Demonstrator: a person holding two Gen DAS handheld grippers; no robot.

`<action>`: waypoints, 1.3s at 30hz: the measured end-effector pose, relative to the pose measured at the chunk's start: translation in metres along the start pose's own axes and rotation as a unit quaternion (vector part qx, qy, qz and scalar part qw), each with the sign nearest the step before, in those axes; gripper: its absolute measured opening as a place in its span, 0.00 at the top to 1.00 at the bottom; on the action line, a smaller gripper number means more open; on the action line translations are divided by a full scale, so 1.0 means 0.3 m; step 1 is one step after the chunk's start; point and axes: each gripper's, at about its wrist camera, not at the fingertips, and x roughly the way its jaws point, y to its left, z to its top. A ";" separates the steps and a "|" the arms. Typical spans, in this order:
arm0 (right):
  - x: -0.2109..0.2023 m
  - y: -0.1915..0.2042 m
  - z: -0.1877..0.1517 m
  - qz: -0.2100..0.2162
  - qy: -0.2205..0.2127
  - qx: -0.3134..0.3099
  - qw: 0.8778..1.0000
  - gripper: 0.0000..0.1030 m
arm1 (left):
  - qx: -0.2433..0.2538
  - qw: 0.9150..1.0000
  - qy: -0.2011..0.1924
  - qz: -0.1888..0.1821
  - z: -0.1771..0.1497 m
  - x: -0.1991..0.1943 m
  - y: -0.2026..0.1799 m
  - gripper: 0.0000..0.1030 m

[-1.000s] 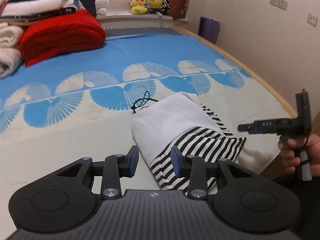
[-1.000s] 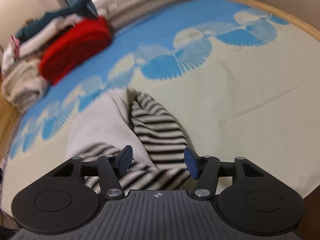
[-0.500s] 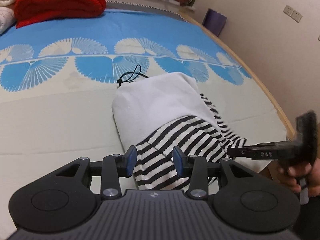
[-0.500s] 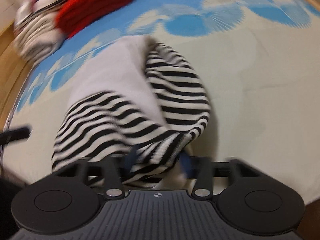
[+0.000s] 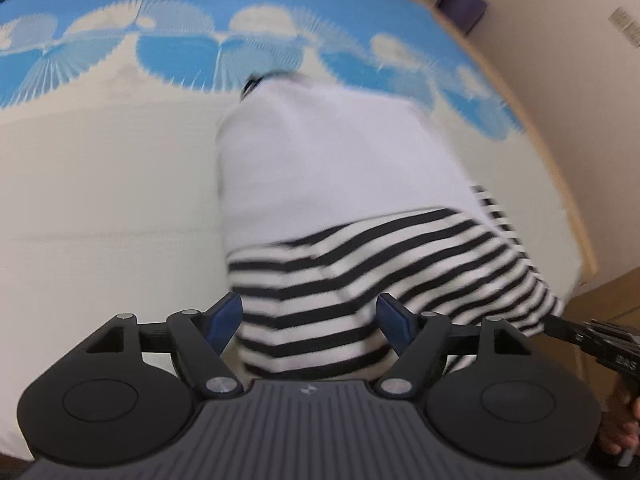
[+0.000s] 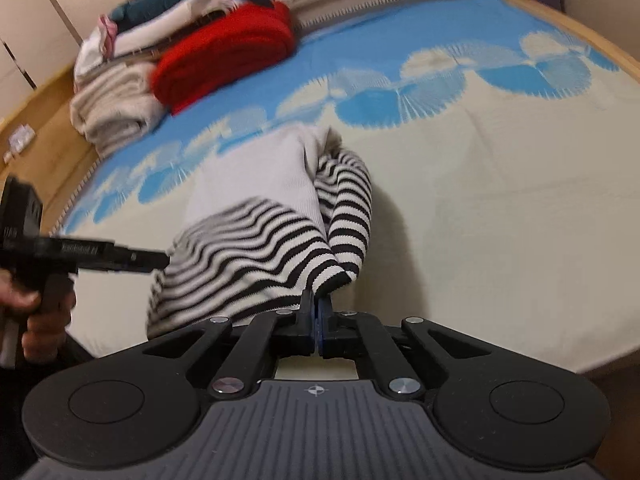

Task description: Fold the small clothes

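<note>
The garment [image 6: 280, 240] is knitted cloth: a ribbed plain white panel and a black-and-white striped section with a visible knit texture. The bed cover [image 6: 500, 200] is matt woven cloth, printed blue on cream. The red blanket [image 6: 228, 56] appears to be a coarse, fuzzy knit, though blur limits the view. The right gripper [image 6: 316, 316] has a matt black plastic body with a ribbed grey top plate, bright metal pivot pins, and blue pads [image 5: 228, 320] that look rubbery. The bed frame [image 6: 52, 128] is smooth light wood.
</note>
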 end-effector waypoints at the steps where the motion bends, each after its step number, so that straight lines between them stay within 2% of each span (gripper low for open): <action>1: 0.012 -0.010 -0.012 -0.006 0.014 0.000 1.000 1.00 | -0.002 1.000 0.013 0.006 -0.006 0.024 0.002 0.17; 3: 0.058 -0.014 -0.027 -0.020 0.047 -0.005 0.999 1.00 | -0.003 0.999 0.034 0.014 -0.020 0.070 0.004 0.17; 7: 0.151 0.000 -0.042 -0.038 0.105 -0.008 0.994 1.00 | 0.046 0.997 0.039 0.047 -0.041 0.130 -0.026 0.13; 9: 0.149 0.006 -0.018 -0.054 0.086 -0.004 0.995 0.96 | 0.059 0.996 0.037 0.053 -0.050 0.143 -0.031 0.12; 11: 0.106 -0.006 0.019 -0.069 0.030 0.021 0.997 0.94 | 0.064 0.996 0.036 0.056 -0.054 0.143 -0.027 0.10; 12: 0.072 -0.020 0.040 -0.072 -0.009 0.046 0.996 0.88 | 0.063 0.996 0.037 0.054 -0.053 0.140 -0.022 0.10; 13: 0.044 -0.035 0.055 -0.072 -0.042 0.071 0.994 0.77 | 0.058 0.996 0.039 0.051 -0.049 0.137 -0.015 0.10; 15: 0.011 -0.063 0.081 -0.063 -0.090 0.115 0.987 0.67 | 0.042 0.997 0.045 0.039 -0.032 0.119 0.005 0.10; 16: 0.010 -0.075 0.093 -0.049 -0.101 0.130 0.985 0.67 | 0.034 0.998 0.046 0.034 -0.017 0.110 0.012 0.10; 20: 0.090 -0.068 0.145 -0.017 -0.096 0.158 0.983 0.66 | -0.015 0.999 0.007 0.029 0.019 0.027 0.071 0.10; 22: 0.151 -0.049 0.177 -0.017 -0.090 0.169 0.981 0.57 | -0.032 0.999 -0.014 0.041 0.037 -0.007 0.095 0.10; 24: 0.208 -0.039 0.212 -0.012 -0.087 0.194 0.977 0.55 | -0.042 0.997 -0.030 0.058 0.057 -0.029 0.118 0.10; 27: 0.289 -0.026 0.279 0.005 -0.087 0.230 0.969 0.52 | -0.059 0.996 -0.038 0.063 0.075 -0.048 0.143 0.10; 30: 0.386 -0.018 0.338 0.002 -0.078 0.249 0.965 0.50 | -0.067 0.995 -0.038 0.064 0.087 -0.061 0.161 0.10; 33: 0.465 -0.024 0.370 -0.004 -0.066 0.270 0.960 0.50 | -0.073 0.994 -0.040 0.065 0.086 -0.072 0.180 0.10; 35: 0.495 -0.028 0.380 0.010 -0.062 0.282 0.957 0.51 | -0.076 0.994 -0.038 0.063 0.082 -0.076 0.194 0.10; 36: 0.505 -0.025 0.386 0.024 -0.061 0.280 0.958 0.63 | -0.076 0.994 -0.038 0.062 0.082 -0.078 0.198 0.10; 37: 0.507 -0.016 0.394 0.035 -0.061 0.271 0.960 0.92 | -0.076 0.995 -0.040 0.059 0.084 -0.082 0.204 0.10; 39: 0.481 0.009 0.416 0.043 -0.089 0.244 0.965 0.95 | -0.075 0.995 -0.043 0.056 0.088 -0.090 0.208 0.10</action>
